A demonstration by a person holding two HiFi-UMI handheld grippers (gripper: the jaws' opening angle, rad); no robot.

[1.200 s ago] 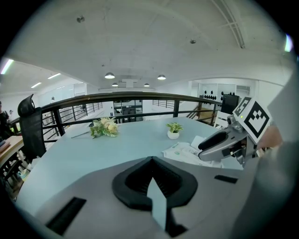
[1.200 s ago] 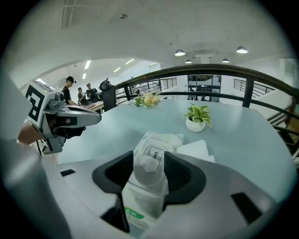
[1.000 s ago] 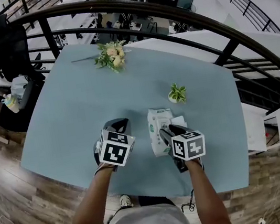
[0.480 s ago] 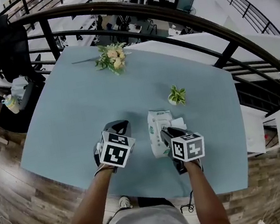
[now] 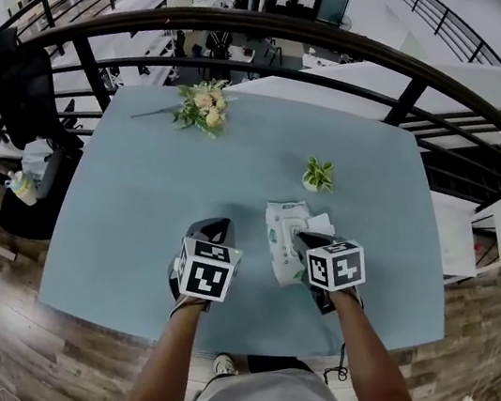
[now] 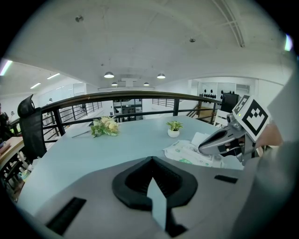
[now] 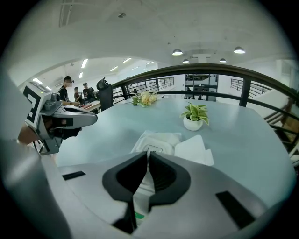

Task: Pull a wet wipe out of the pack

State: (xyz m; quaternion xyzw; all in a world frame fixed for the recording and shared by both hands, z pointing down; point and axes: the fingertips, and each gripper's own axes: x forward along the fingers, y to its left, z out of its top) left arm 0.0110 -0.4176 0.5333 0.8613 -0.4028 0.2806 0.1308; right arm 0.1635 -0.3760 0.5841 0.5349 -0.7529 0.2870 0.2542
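Observation:
A white wet wipe pack [image 5: 285,225] with green print lies on the blue-grey table [image 5: 146,203], its white lid flap [image 5: 320,225] folded out to the right. My right gripper [image 5: 303,237] points down at the pack's top. In the right gripper view its jaws [image 7: 148,155] are closing, almost together over the pack's opening [image 7: 154,141], with thin white wipe material caught between the tips. My left gripper [image 5: 211,227] rests beside the pack on the left, apart from it. In its own view it [image 6: 150,163] is shut on nothing.
A small potted plant [image 5: 318,172] stands just beyond the pack. A flower bouquet [image 5: 201,103] lies at the table's far side. A dark curved railing [image 5: 327,30] rings the table. A white chair [image 5: 485,236] stands off the right edge, and the near edge [image 5: 254,337] runs under my arms.
The right gripper's jaws have drawn together over the pack's top. Both hands have stayed where they were.

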